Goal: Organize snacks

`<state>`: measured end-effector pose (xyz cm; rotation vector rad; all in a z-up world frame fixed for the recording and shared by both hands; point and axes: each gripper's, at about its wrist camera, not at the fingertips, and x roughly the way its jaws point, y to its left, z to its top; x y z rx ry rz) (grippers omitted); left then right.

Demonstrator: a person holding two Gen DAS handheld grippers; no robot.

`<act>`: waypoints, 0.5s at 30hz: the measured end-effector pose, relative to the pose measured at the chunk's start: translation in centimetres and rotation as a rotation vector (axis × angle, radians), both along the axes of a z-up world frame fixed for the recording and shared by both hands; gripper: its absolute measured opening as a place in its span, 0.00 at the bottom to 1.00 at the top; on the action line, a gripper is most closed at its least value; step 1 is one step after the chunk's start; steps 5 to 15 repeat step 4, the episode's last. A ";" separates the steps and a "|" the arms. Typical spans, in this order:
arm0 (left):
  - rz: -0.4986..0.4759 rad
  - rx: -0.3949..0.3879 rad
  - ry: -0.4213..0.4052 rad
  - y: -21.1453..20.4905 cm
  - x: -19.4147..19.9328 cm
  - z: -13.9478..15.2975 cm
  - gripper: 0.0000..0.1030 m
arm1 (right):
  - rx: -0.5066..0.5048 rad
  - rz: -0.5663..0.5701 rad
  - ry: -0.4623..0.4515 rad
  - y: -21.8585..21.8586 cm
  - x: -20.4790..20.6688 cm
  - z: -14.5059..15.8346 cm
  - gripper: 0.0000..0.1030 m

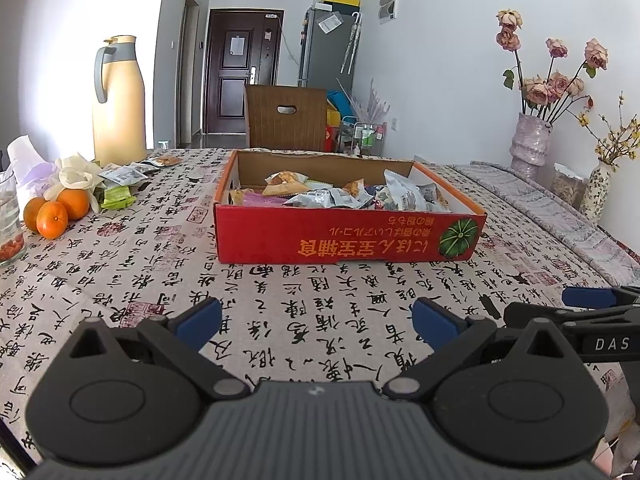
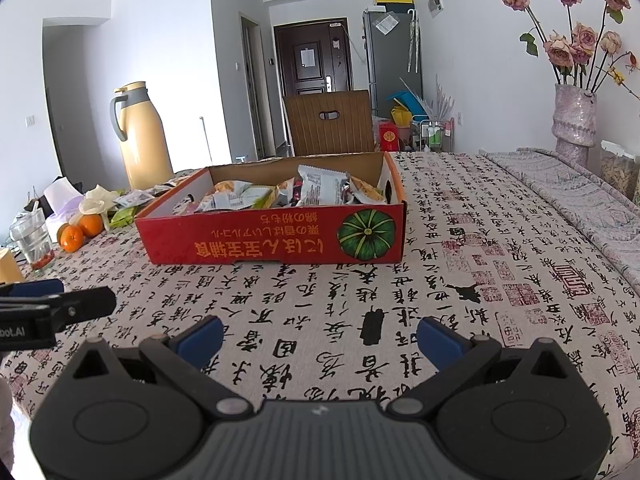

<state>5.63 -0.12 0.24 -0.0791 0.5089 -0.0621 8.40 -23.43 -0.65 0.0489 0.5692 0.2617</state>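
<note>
Nearest to you, your left gripper [image 1: 316,320] hangs low over the calligraphy-print tablecloth [image 1: 280,292] with its blue-padded fingers spread wide and nothing between them; your right gripper [image 2: 320,338] sits just beside it, likewise released and empty above the cloth. Past both sets of fingers, in the middle of the table, lies the red cardboard box [image 1: 344,236], its front wall printed with upside-down orange characters and a green pumpkin. Snack packets [image 1: 340,192] fill it in a loose heap, silver, orange and pink wrappers overlapping one another. To the left of the box, well apart from it, more packets [image 1: 120,184] lie scattered on the cloth, a green one and several white ones, beside three oranges [image 1: 56,212] and a glass [image 1: 10,220] at the table's left edge. Farther back on that side stands a tall cream thermos jug [image 1: 118,100]. On the far right a vase of dried roses [image 1: 532,140] stands near the wall, and a wooden chair back [image 1: 286,116] rises behind the box.
</note>
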 end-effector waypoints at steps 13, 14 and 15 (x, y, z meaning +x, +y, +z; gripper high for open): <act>0.000 -0.006 -0.002 0.0 0.1 0.0 1.00 | -0.001 0.002 0.006 0.2 0.0 -0.4 1.00; 0.000 -0.006 -0.002 0.0 0.1 0.0 1.00 | -0.001 0.002 0.006 0.2 0.0 -0.4 1.00; 0.000 -0.006 -0.002 0.0 0.1 0.0 1.00 | -0.001 0.002 0.006 0.2 0.0 -0.4 1.00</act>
